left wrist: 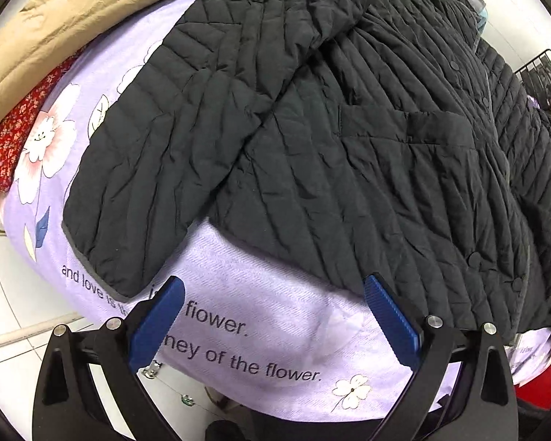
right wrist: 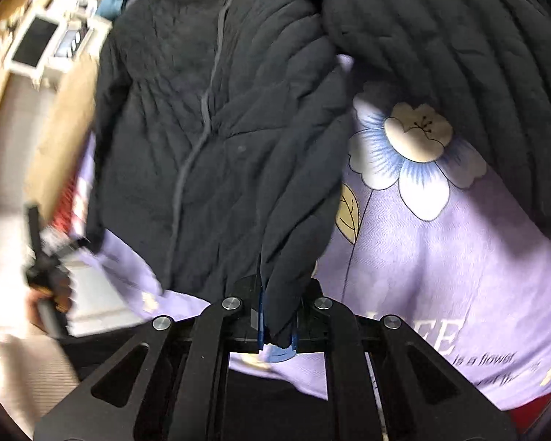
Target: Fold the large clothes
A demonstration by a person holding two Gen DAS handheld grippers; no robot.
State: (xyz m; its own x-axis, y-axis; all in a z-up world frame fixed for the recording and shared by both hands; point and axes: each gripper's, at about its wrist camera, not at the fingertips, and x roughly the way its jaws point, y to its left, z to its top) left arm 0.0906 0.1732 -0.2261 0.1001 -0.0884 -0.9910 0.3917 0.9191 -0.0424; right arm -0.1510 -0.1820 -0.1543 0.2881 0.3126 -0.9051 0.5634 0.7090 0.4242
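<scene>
Clearly the scene: a black quilted jacket point(left wrist: 349, 147) lies spread over a lilac sheet point(left wrist: 260, 316) printed with flowers and lines of text.
Jacket position: its body covers most of the sheet, button front facing up, a flap pocket point(left wrist: 407, 128) showing near the middle.
Near sleeve: one sleeve point(left wrist: 158, 169) runs down and to the left in the left wrist view, its cuff resting on the sheet just above the printed words.
Left gripper point(left wrist: 272, 308): hovering above the sheet's near edge, blue pads point(left wrist: 158, 319) standing wide apart with only bare sheet between them (nothing gripped); the jacket's hem sits just beyond the right pad.
Right gripper point(right wrist: 277, 325): jaws pinched together on a bunched fold of the jacket's black fabric, which rises out of the pads and pulls the cloth into long creases.
Right wrist view: blurred at the left side; the jacket's grey-edged front placket point(right wrist: 202, 117) runs down the middle, and a large pale flower print point(right wrist: 418, 154) shows on the sheet to the right.
Other sleeve: a dark quilted sleeve point(right wrist: 459, 55) arcs across the upper right of that view, over the sheet.
Beyond the sheet: a beige garment point(left wrist: 73, 11) and a red floral cloth point(left wrist: 22, 125) lie at the far left edge.
Floor: pale tiles point(left wrist: 14, 301) show below the sheet's edge.
</scene>
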